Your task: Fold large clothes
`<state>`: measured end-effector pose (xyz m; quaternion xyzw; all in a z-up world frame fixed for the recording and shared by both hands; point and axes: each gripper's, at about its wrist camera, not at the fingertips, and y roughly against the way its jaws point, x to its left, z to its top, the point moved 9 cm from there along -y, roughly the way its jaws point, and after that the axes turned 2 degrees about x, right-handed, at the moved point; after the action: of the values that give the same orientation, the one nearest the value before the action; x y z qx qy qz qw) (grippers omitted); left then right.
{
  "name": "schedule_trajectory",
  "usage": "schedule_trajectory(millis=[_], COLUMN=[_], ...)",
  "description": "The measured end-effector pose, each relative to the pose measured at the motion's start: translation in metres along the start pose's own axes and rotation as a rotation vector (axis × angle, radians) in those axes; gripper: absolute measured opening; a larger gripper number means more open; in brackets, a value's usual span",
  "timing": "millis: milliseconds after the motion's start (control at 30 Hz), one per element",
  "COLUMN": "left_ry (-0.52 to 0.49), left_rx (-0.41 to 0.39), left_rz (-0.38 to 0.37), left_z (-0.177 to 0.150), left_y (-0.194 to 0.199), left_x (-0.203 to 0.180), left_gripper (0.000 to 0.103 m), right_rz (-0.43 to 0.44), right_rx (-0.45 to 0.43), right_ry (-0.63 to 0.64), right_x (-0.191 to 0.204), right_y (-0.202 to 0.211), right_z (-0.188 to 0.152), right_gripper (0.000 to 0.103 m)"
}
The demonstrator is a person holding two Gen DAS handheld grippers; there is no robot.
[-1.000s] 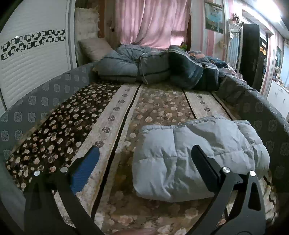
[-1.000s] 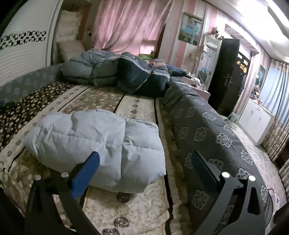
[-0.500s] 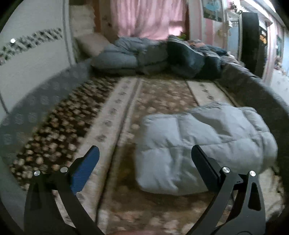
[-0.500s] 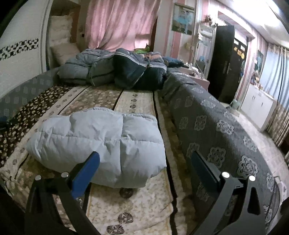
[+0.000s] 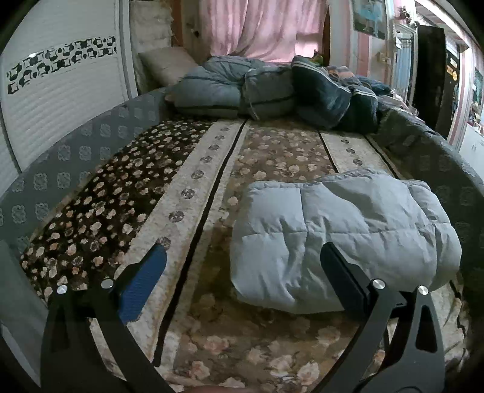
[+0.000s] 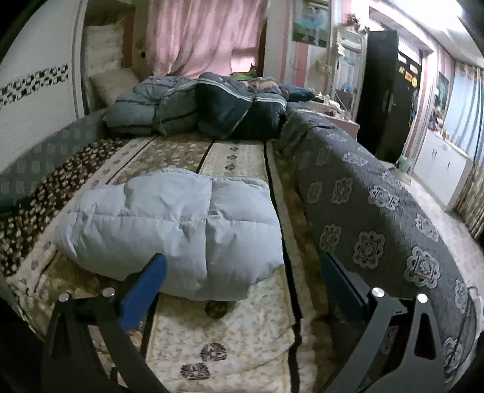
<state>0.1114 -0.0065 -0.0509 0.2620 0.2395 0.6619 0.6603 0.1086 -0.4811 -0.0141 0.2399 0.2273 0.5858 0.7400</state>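
A pale blue quilted down jacket [image 5: 341,238], folded into a puffy, roughly rectangular bundle, is seen lying on the floral brown and cream bedspread [image 5: 193,193] near the foot of the bed, toward its right side. In the left wrist view the left gripper [image 5: 242,272] is held above the bedspread with its jaws spread wide and nothing between them; its blue-padded finger [image 5: 142,284] is seen over the cream stripe of the bedspread, while its black finger [image 5: 345,281] overlaps the near edge of the bundle in the picture, though contact cannot be judged. In the right wrist view the right gripper [image 6: 242,272] is likewise held wide open and empty, with the folded jacket [image 6: 169,229] ahead and to its left, and a grey patterned coverlet [image 6: 372,217] draped down the bed's right side. At the head of the bed a heap of grey and dark blue quilts [image 5: 272,90] is piled, with a beige pillow [image 5: 166,65] beside it and a pink curtain [image 5: 266,27] hanging behind.
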Motion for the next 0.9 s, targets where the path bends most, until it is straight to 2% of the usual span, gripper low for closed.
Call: schedule_trajectory(millis=[133,367,900], left_ry=[-0.011,0.030,0.035], left_rx=[-0.022,-0.001,0.000], left_rz=[0.018,0.018,-0.021], left_z=[0.002,0.002,0.003], left_y=[0.005,-0.001,-0.003], left_x=[0.000,0.013,0.013], left_gripper=[0.100,0.100,0.100], right_rz=[0.014,0.018,0.023], right_rx=[0.001,0.011,0.018], right_ry=[-0.004,-0.014,-0.005], right_x=[0.001,-0.001,0.005], right_y=[0.001,-0.002,-0.006], right_z=[-0.001,-0.001,0.000], right_gripper=[0.101,0.101,0.101])
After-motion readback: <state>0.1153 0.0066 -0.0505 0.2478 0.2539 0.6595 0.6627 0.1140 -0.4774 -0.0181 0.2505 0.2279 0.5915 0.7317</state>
